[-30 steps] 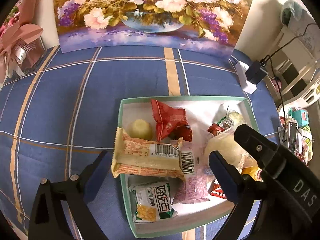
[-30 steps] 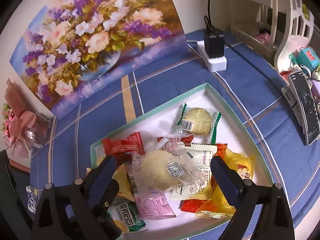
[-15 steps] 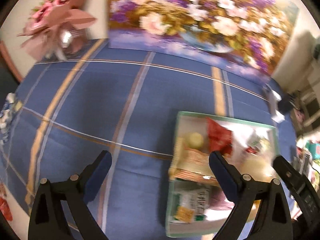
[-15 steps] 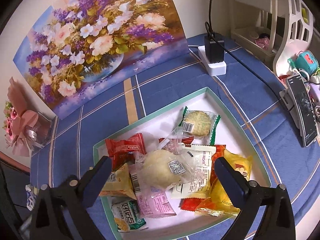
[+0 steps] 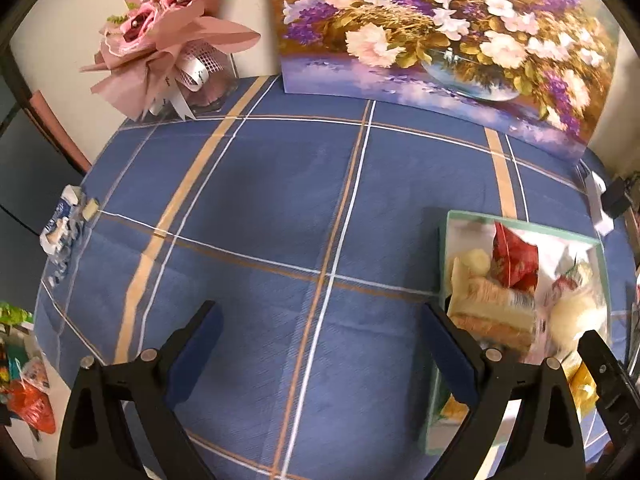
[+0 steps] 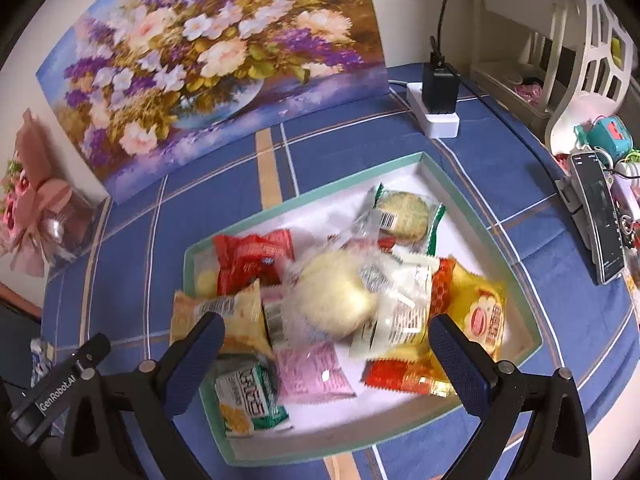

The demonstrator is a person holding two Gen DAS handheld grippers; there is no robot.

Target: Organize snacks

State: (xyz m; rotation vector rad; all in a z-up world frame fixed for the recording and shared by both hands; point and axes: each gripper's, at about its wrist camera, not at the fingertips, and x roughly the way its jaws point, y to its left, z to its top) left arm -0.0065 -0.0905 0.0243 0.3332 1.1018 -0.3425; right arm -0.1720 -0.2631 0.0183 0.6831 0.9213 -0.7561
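A green-rimmed white tray [image 6: 486,240] on the blue plaid tablecloth holds several wrapped snacks: a round pale bun in clear wrap [image 6: 338,294], a red packet [image 6: 252,262], a yellow packet [image 6: 480,316], a green-edged cracker [image 6: 402,212] and a pink packet [image 6: 312,372]. My right gripper [image 6: 324,344] is open and empty, above the tray's near side. My left gripper [image 5: 320,332] is open and empty over bare cloth, left of the tray [image 5: 442,240]. The red packet [image 5: 514,260] and bun [image 5: 576,312] show there too.
A flower painting [image 5: 440,40] leans on the back wall. A pink bouquet [image 5: 168,44] stands at back left. A power strip with black charger [image 6: 438,96] sits behind the tray. A phone [image 6: 598,216] lies at right. Small wrappers [image 5: 64,224] lie at the table's left edge.
My left gripper has swung left, away from the tray, and now faces bare tablecloth. My right gripper has pulled back a little above the tray. Both stay open.
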